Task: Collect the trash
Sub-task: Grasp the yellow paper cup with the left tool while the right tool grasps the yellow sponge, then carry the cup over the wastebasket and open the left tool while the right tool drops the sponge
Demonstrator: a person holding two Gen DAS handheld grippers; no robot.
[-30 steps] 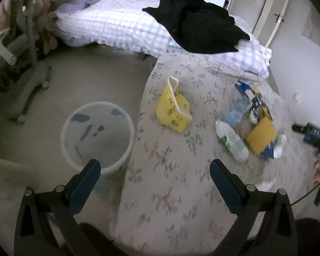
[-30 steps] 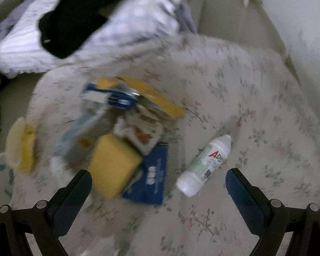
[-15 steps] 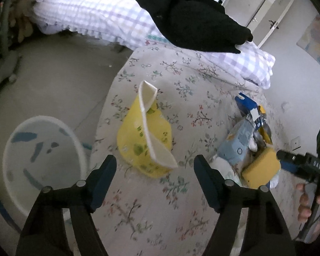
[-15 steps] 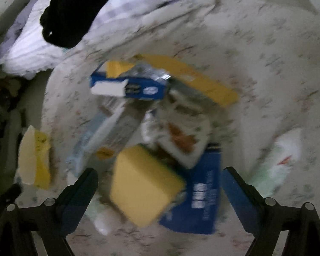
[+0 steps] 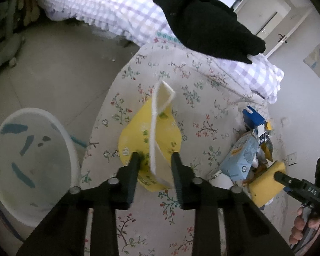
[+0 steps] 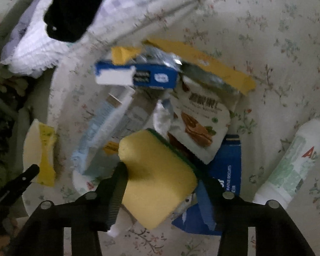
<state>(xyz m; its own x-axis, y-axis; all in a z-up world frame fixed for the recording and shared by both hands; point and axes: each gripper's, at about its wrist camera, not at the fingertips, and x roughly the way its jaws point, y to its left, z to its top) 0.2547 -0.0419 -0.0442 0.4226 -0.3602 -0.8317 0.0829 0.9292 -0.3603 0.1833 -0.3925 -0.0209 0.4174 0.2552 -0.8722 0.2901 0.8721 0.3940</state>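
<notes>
On the floral bedspread point(image 5: 202, 98) lie one crumpled yellow paper carton point(image 5: 149, 143), one soft yellow sponge point(image 6: 155, 177) with a green scouring edge, two blue boxes, one pale-blue box, one glossy snack pouch point(image 6: 200, 123) and one white plastic bottle point(image 6: 292, 162). Left tongs point(image 5: 153, 160) pinch the carton; right tongs point(image 6: 162, 181) clamp the sponge. One round translucent bin point(image 5: 29, 160) stands beside the bed.

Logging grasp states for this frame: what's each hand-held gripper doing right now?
Left hand-held gripper: closed on the yellow paper cup lying on the floral bedspread.
Right hand-held gripper: closed on the yellow sponge.
</notes>
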